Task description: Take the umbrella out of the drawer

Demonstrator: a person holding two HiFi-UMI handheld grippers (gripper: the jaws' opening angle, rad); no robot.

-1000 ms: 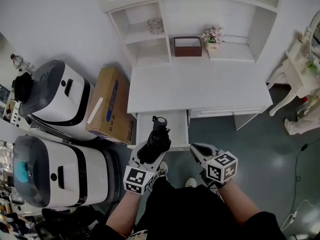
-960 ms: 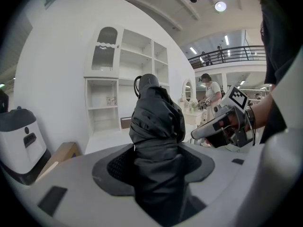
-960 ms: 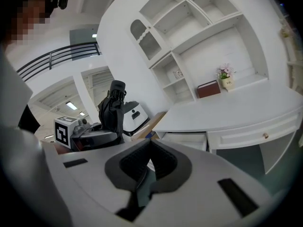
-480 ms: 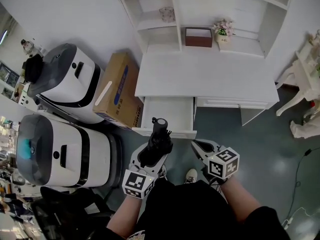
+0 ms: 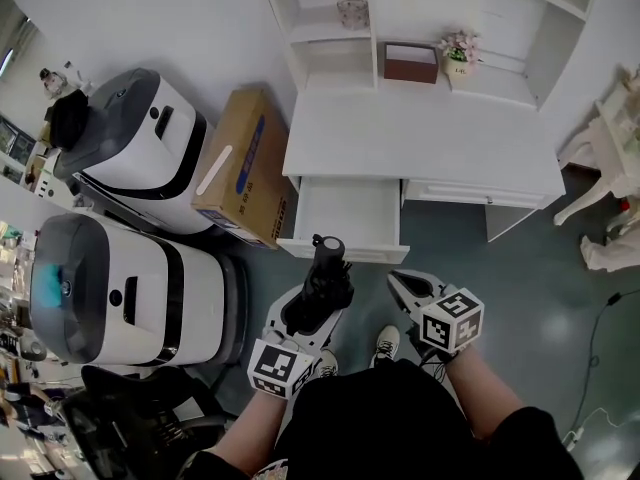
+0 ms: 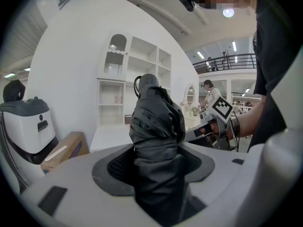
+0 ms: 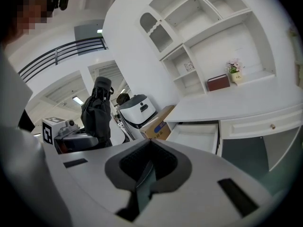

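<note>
A folded black umbrella [image 5: 325, 268] stands upright between the jaws of my left gripper [image 5: 312, 308], which is shut on its lower part. It is held just in front of the open white drawer [image 5: 345, 251], whose inside shows nothing. In the left gripper view the umbrella [image 6: 156, 126] fills the gap between the jaws. My right gripper [image 5: 405, 288] hovers to the right of it, jaws together with nothing between them. From the right gripper view the umbrella [image 7: 97, 112] stands at the left and the drawer [image 7: 196, 136] lies ahead.
The white desk [image 5: 430, 138] with shelves stands ahead, with a brown box [image 5: 410, 63] and a flower pot [image 5: 460, 48] at its back. A cardboard box [image 5: 240, 168] and two large white machines [image 5: 130, 173] stand at the left. A white chair [image 5: 600, 158] is at the right.
Both grippers have drawn back from the desk. The umbrella, earlier over the drawer's front, now stands clear in front of it. The drawer stays open.
</note>
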